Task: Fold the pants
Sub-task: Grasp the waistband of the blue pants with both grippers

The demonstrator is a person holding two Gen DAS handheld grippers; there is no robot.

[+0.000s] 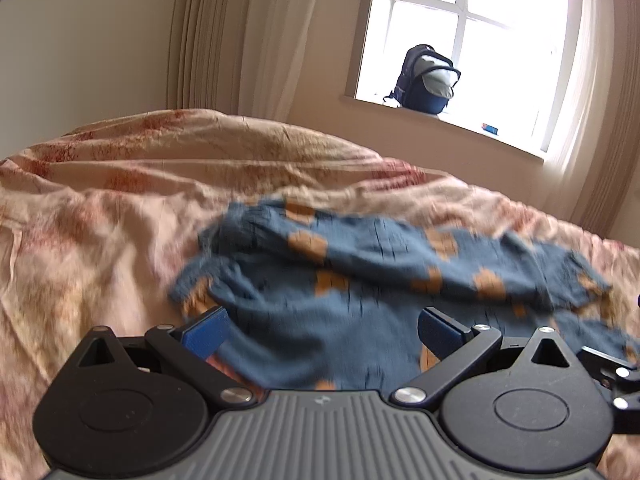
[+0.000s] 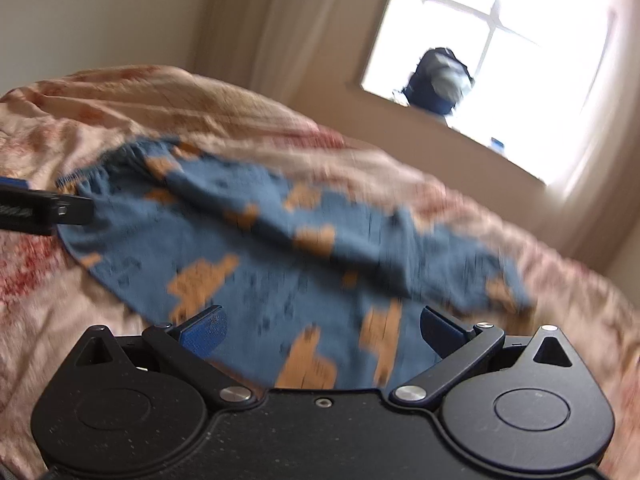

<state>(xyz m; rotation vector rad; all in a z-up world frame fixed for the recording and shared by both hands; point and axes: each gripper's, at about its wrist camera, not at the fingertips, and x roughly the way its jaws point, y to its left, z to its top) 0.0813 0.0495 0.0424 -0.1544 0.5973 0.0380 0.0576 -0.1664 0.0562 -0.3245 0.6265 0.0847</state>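
Blue pants with orange patches (image 1: 360, 272) lie crumpled on a bed with a pink and cream cover (image 1: 100, 220). My left gripper (image 1: 324, 328) is open, its blue pads wide apart over the near edge of the pants, holding nothing. In the right wrist view the pants (image 2: 280, 248) spread across the bed (image 2: 120, 100), elastic waistband at the far left. My right gripper (image 2: 324, 328) is open over the near edge of the cloth, empty. Part of the left gripper (image 2: 44, 208) shows at the left edge beside the waistband.
A dark blue backpack (image 1: 426, 80) stands on the window sill behind the bed, with a small blue item (image 1: 490, 128) next to it. Cream curtains (image 1: 240, 40) hang on both sides of the window. The right gripper's body (image 1: 616, 376) shows at the right edge.
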